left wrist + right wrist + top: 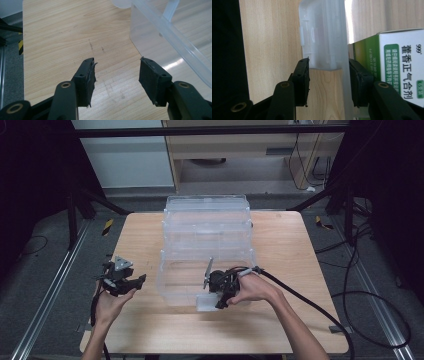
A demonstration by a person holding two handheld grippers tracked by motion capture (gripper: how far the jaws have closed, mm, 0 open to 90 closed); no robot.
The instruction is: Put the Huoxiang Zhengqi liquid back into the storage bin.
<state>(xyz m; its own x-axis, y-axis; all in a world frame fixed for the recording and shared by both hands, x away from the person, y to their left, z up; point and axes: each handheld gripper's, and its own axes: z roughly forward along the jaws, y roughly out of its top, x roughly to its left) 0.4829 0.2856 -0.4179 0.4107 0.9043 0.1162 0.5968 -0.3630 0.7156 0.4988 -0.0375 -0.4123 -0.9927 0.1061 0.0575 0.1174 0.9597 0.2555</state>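
**Ana:** What was hard to make out?

**Ben:** Mostly the right gripper (328, 75). In the high view the person's hand and the gripper's body covered its jaws. In its own view one pad sat behind a milky strip of plastic, so its edge was blurred. A green and white carton (402, 62) was cut off by the frame's edge, and only part of its print could be read.

**Ana:** And the jaws themselves?

**Ben:** They stood on either side of the translucent flap (322, 37), each pad right at an edge of it. Whether they actually pressed on it could not be told.

**Ana:** Where was that flap?

**Ben:** At the near front wall of the clear box (207, 220), low down by the table (145, 250). The box stood in the middle of the tabletop.

**Ana:** Which way did the flap run?

**Ben:** In the right gripper view, its long axis ran straight away from the jaws. The rounded corners were at the far end and the near edge lay between the pads. The box's own long axis ran away from the person.

**Ana:** The other hand?

**Ben:** The left gripper (116, 72) was over the table's left edge, well apart from the flap. Its jaws were wide apart over bare wood with nothing between them, and a corner of the box was just ahead.
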